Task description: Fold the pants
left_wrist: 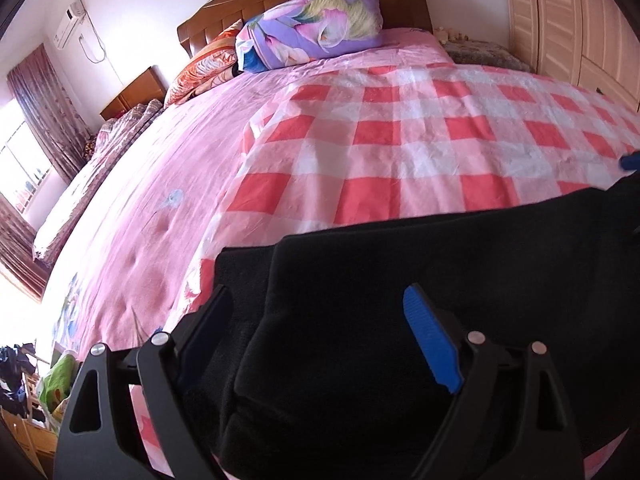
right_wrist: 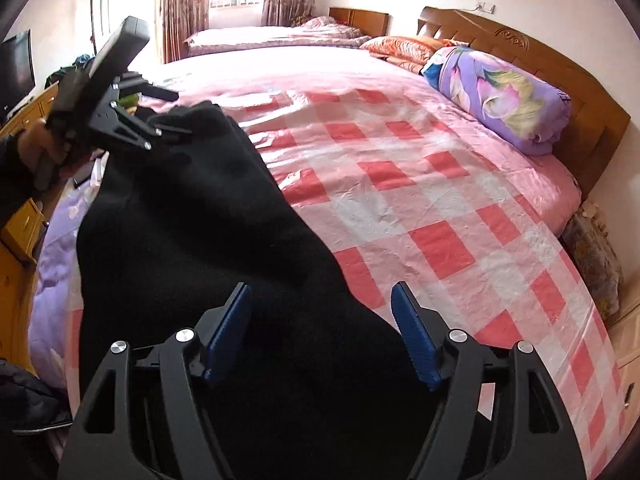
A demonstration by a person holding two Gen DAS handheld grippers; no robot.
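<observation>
The black pants (left_wrist: 440,248) lie in a thick band on the red-and-white checked cloth (left_wrist: 400,136) near the bed's front edge. My left gripper (left_wrist: 316,292) stands wide open over the band's left end, fabric between its fingers but no pad pressing. In the right wrist view the pants (right_wrist: 192,220) run from near to far left. My right gripper (right_wrist: 320,290) is open above the near end, both blue pads (right_wrist: 412,332) bare. At the far end the left gripper (right_wrist: 178,114) straddles the cloth, held by a hand (right_wrist: 36,140). A blue tip of the right gripper (left_wrist: 630,160) shows at the edge.
A pink sheet (left_wrist: 168,184) covers the bed under the checked cloth. A purple flowered bolster (right_wrist: 504,96) and an orange pillow (right_wrist: 404,46) lie by the wooden headboard (right_wrist: 560,64). A wardrobe (left_wrist: 560,12) stands to the right, a second bed (right_wrist: 272,36) by the curtained window, wooden cabinets (right_wrist: 24,224) at left.
</observation>
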